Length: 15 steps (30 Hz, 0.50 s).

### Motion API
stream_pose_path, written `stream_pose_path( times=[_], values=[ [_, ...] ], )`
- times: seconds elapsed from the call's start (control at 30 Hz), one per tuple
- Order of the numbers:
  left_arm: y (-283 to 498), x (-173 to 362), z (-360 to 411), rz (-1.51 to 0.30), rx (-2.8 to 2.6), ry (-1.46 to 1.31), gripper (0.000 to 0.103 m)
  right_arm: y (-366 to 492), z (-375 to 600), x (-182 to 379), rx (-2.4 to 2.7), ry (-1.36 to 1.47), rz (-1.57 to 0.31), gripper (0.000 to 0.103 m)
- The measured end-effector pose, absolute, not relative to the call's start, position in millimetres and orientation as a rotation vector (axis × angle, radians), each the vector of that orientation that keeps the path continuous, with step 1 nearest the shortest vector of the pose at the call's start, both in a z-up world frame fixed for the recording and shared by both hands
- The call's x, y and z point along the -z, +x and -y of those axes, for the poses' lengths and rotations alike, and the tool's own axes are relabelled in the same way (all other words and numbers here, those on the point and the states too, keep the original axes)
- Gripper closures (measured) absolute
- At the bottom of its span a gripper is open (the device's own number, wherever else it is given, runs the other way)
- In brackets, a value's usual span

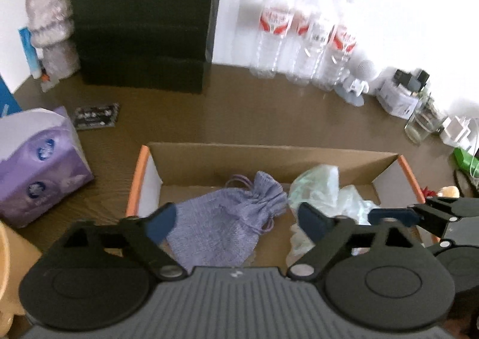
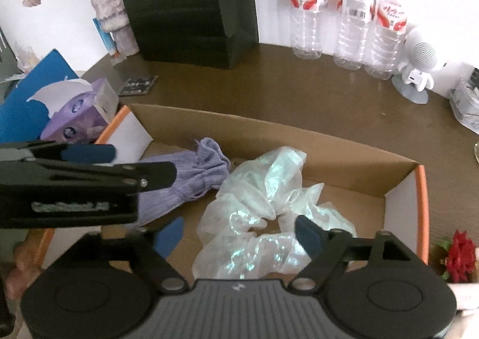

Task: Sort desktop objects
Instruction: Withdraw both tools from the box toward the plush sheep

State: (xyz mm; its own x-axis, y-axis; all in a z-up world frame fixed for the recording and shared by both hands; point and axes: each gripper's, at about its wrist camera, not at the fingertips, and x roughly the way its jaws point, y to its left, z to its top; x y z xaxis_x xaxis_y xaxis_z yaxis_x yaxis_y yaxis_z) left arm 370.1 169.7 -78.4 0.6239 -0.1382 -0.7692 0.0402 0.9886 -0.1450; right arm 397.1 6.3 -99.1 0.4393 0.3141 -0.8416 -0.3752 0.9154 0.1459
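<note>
An open cardboard box (image 1: 269,156) with orange edges sits on the brown table and also shows in the right wrist view (image 2: 353,156). Inside lie a lilac knitted drawstring pouch (image 1: 227,219) (image 2: 191,180) on the left and a crumpled iridescent plastic wrap (image 1: 323,189) (image 2: 263,213) on the right. My left gripper (image 1: 236,222) is open above the pouch, holding nothing. My right gripper (image 2: 239,234) is open above the plastic wrap, holding nothing. The right gripper's fingers (image 1: 395,216) reach in beside my left; the left gripper's fingers (image 2: 89,153) cross the right view.
A purple tissue pack (image 1: 42,159) lies left of the box. A black box (image 1: 143,18), a vase with flowers (image 1: 51,27), water bottles (image 1: 299,36), a white figurine (image 2: 419,69), a glass jar (image 1: 422,120) and a small black card (image 1: 95,116) line the back. A red flower (image 2: 461,255) lies right of the box.
</note>
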Motion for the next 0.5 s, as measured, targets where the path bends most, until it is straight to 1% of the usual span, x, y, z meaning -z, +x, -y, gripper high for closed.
stream_pose_path(
  times=[0.03,0.13,0.5],
  values=[
    [366,74,-170,-0.881,0.1,-0.119,0.0,393,-5,96,-0.429,-0.057,-1.027,0.014],
    [353,60,-171,-0.853,0.094,-0.124,0.0,379,-2,85,-0.425,-0.046,-1.021,0.014],
    [277,36,-176,-0.855,0.076,-0.15,0.0,303,23,53,-0.414,-0.033,-0.97,0.014]
  ],
)
